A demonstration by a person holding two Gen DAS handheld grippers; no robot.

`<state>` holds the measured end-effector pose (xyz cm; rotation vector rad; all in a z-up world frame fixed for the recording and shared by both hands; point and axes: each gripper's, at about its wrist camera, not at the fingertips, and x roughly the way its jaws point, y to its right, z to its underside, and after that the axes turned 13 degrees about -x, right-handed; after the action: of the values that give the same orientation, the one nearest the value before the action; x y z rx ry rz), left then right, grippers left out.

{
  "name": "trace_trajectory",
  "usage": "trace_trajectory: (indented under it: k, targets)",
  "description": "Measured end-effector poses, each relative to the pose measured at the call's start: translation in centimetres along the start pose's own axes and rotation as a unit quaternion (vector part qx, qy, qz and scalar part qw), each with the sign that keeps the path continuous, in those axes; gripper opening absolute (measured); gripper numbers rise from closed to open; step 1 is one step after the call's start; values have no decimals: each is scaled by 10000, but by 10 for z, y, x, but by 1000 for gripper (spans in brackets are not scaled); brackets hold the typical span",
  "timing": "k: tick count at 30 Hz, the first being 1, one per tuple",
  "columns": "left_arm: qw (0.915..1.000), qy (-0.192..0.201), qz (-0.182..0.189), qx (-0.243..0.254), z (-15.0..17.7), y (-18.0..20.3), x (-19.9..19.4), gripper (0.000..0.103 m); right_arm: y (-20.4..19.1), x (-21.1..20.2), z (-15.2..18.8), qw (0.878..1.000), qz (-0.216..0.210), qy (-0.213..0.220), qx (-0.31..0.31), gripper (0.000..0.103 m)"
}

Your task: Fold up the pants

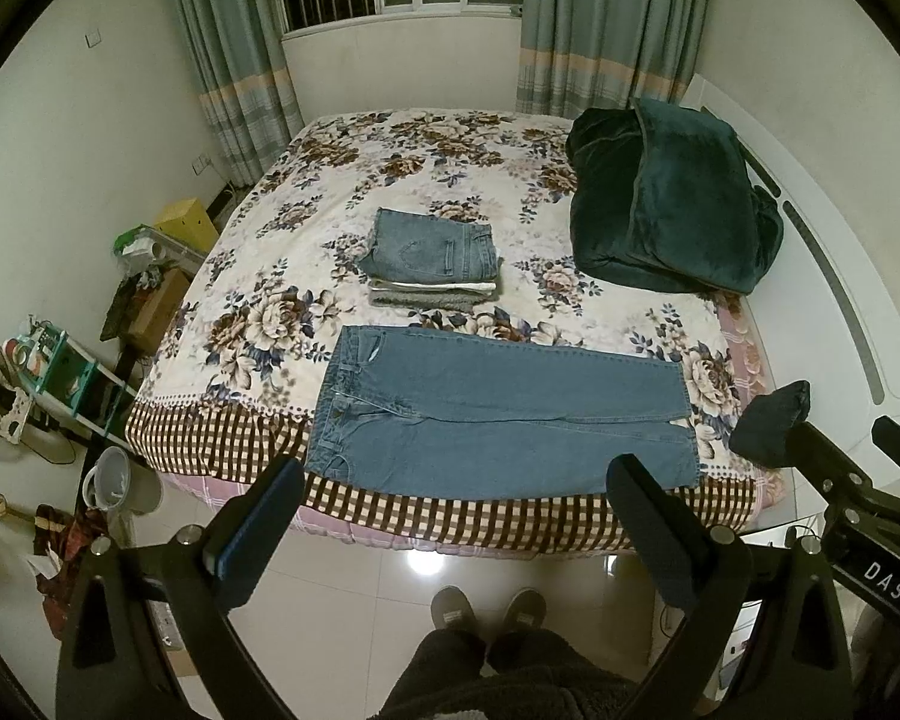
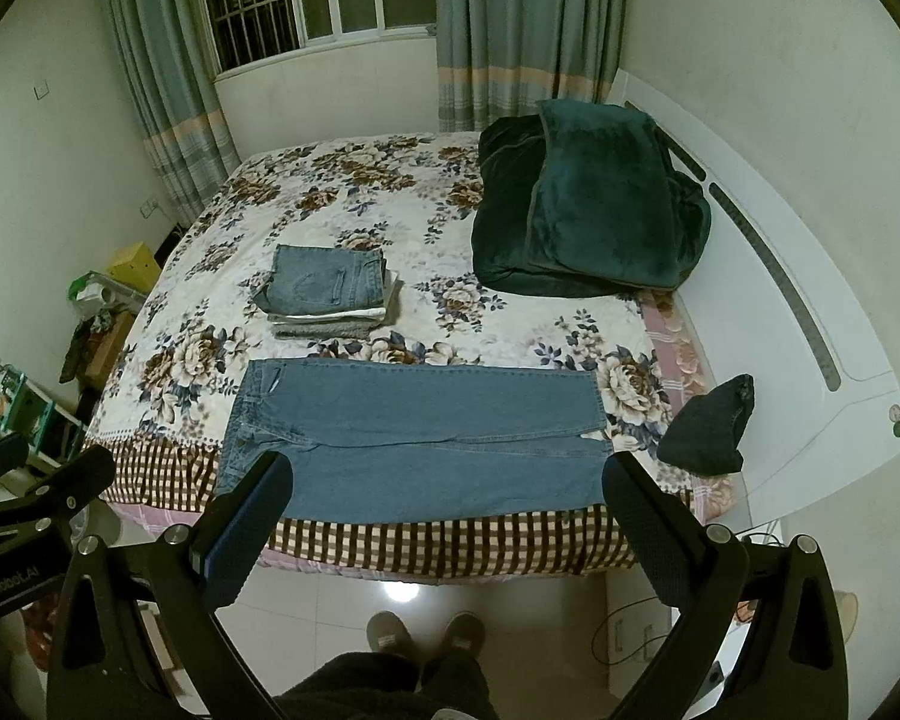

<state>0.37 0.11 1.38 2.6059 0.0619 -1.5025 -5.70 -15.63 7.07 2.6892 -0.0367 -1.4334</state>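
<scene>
Blue jeans (image 1: pixel 498 414) lie flat along the near edge of the bed, waistband at the left, leg cuffs at the right; they also show in the right wrist view (image 2: pixel 414 438). My left gripper (image 1: pixel 456 480) is open and empty, held above the floor in front of the bed. My right gripper (image 2: pixel 447 477) is open and empty, beside the left one; part of it shows at the right of the left wrist view (image 1: pixel 858 480). Neither touches the jeans.
A stack of folded clothes (image 1: pixel 432 261) with jeans on top sits mid-bed. A dark green blanket (image 1: pixel 672 198) is heaped at the back right. A small dark garment (image 1: pixel 771 423) lies at the bed's right corner. Clutter and a bucket (image 1: pixel 111 477) stand on the floor at left.
</scene>
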Motion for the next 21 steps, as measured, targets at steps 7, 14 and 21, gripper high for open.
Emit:
trace_trajectory:
  k: [7, 14, 21]
  targets:
    - [10000, 11, -2, -12, -1, 1, 0, 103, 0, -1, 0, 10000, 3, 6, -8, 103]
    - [10000, 16, -4, -14, 0, -1, -1, 103, -1, -1, 0, 10000, -11, 3, -19, 103]
    - [10000, 33, -17, -16, -2, 0, -1, 103, 0, -8, -2, 10000, -35, -16, -33, 103]
